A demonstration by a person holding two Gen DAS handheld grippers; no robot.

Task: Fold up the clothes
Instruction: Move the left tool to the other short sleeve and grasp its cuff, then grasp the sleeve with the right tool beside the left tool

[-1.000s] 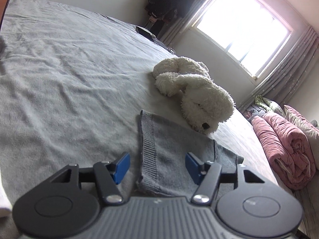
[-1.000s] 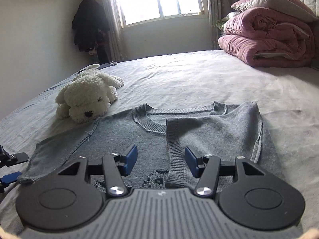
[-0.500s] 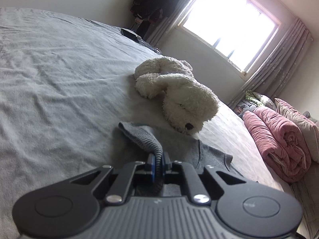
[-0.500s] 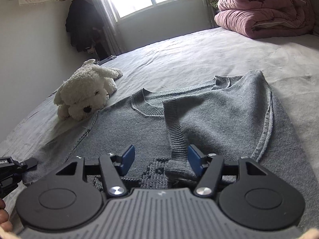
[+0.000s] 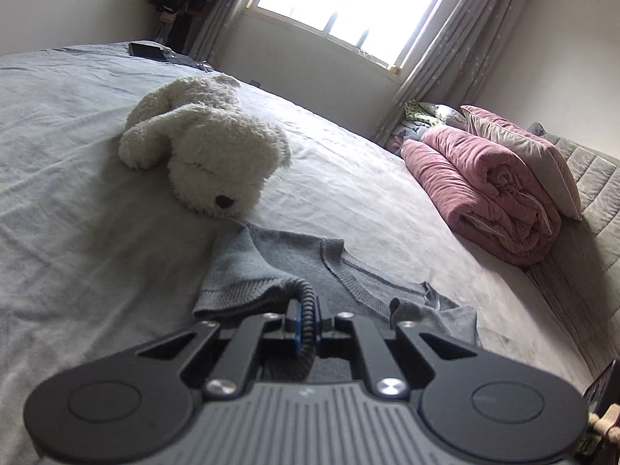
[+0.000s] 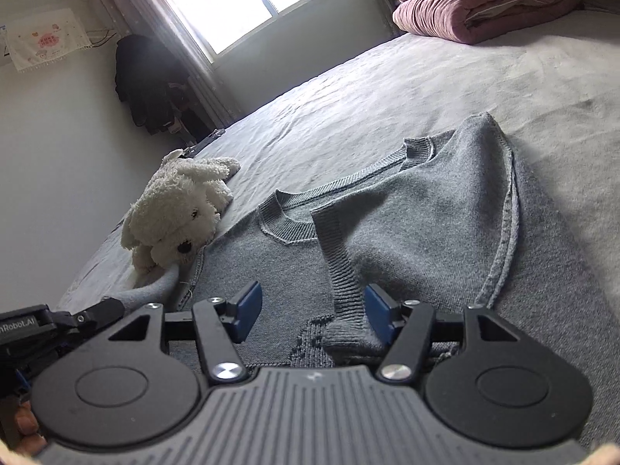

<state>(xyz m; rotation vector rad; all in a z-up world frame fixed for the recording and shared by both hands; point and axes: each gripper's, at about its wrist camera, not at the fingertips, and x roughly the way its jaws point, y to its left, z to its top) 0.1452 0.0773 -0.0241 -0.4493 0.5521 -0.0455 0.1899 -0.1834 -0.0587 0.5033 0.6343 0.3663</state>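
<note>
Here, left hand-held gripper (image 5: pixel 305 319) pinches ribbed grey knit sweater (image 6: pixel 407 209) cuff.

The left gripper (image 5: pixel 306 323) points down at a shallow slant, its blue pads pinched tight on a ribbed cuff (image 5: pixel 308 302) of the sweater (image 6: pixel 407 228), which stands up between them. The right gripper (image 6: pixel 312 316) slants down likewise, jaws apart, blue pads clear on either side; the folded cuff lies just inside its right pad without being pressed. Fingertips (image 6: pixel 23 424) of the person's left hand show behind the left gripper's body in the right wrist view.
</note>
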